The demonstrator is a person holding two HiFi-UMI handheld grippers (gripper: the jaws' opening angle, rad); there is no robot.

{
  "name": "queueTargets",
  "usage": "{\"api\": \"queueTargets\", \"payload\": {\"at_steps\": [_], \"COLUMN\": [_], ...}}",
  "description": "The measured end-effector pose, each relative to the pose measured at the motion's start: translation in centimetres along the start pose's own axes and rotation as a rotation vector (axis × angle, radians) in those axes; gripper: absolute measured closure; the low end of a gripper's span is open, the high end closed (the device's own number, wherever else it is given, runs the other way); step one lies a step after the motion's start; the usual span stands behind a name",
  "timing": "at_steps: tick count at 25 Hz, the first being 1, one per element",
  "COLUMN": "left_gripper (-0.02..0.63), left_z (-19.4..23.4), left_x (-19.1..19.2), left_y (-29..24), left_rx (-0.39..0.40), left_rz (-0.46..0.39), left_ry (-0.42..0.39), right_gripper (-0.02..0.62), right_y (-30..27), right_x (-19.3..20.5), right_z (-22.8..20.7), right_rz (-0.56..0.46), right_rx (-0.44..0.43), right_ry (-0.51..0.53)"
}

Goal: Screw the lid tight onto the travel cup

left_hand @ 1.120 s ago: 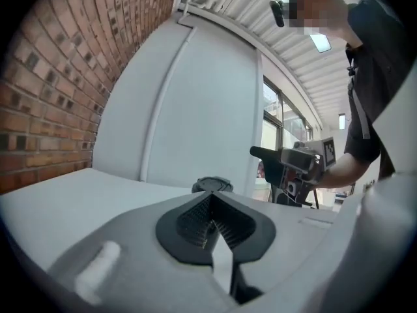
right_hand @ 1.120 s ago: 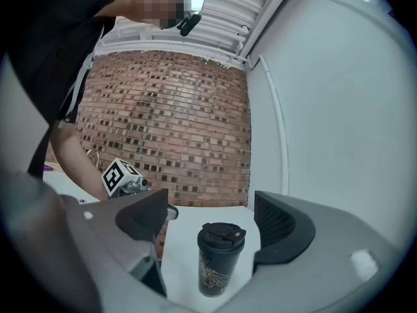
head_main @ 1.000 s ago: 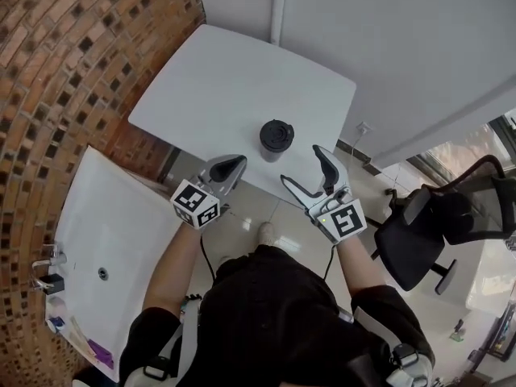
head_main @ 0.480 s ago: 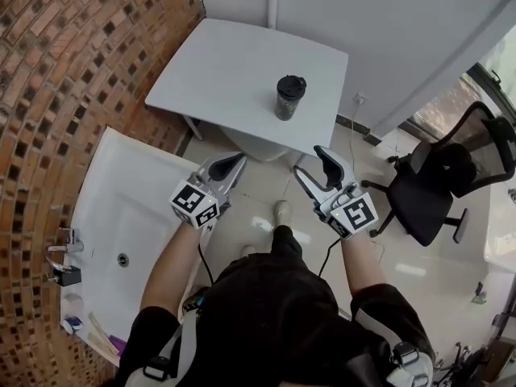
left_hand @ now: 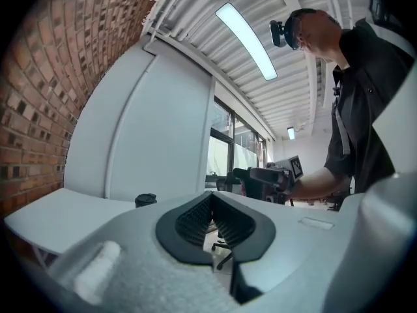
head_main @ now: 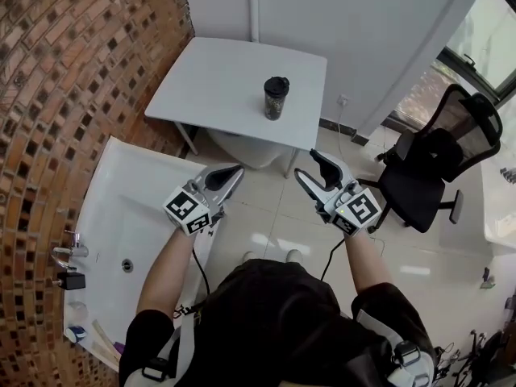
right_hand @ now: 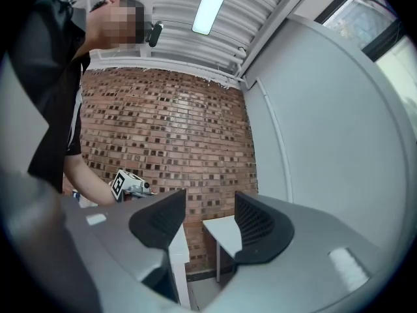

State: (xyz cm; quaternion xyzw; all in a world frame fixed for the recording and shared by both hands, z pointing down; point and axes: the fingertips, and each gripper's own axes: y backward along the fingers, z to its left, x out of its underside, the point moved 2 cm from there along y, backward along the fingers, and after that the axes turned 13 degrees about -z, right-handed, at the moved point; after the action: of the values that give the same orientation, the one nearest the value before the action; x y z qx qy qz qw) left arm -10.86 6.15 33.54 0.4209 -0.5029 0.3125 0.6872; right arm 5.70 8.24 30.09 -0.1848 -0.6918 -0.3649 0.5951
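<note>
**Travel cup (head_main: 276,97) upright on the bench, both grippers well short of it**

At lower left lies a white sink (head_main: 121,208). Just right of it, the left gripper (head_main: 232,172) is held over the floor with its fingers pressed together and nothing between them. In the upper middle, the cup stands near the front right edge of the white bench (head_main: 218,79), with its dark lid (head_main: 276,82) on top. Right of centre, the right gripper (head_main: 307,166) has its fingers apart and closing on empty air. A black office chair (head_main: 427,184) stands at far right.

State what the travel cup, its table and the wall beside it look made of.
Travel cup: dark, probably plastic; too small to be sure.
Table: smooth matt white top, likely laminate.
Wall: bare red-brown brick, mortar joints visible.
</note>
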Motion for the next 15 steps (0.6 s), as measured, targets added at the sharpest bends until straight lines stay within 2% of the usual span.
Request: {"api": "queueTargets", "payload": {"at_steps": [3, 10, 15], "left_gripper": [0.603, 0.603, 0.603], "left_z": [-0.1, -1.9, -2.5], "left_x": [-0.1, -1.5, -1.2], "left_y": [-0.2, -2.5, -2.8], "left_rx": [-0.021, -0.048, -0.055], "left_rz": [-0.004, -0.088, -0.078], "left_ry": [-0.003, 0.015, 0.004], "right_gripper": [0.362, 0.374, 0.379], "right_y": [0.7, 2.8, 2.7], "right_x": [-1.4, -2.6, -2.3], "right_z": [-0.7, -1.6, -1.4], "right_rz": [-0.016, 0.002, 0.000], "right_rx": [0.005, -0.033, -0.076], "right_ry": [0.004, 0.025, 0.003]}}
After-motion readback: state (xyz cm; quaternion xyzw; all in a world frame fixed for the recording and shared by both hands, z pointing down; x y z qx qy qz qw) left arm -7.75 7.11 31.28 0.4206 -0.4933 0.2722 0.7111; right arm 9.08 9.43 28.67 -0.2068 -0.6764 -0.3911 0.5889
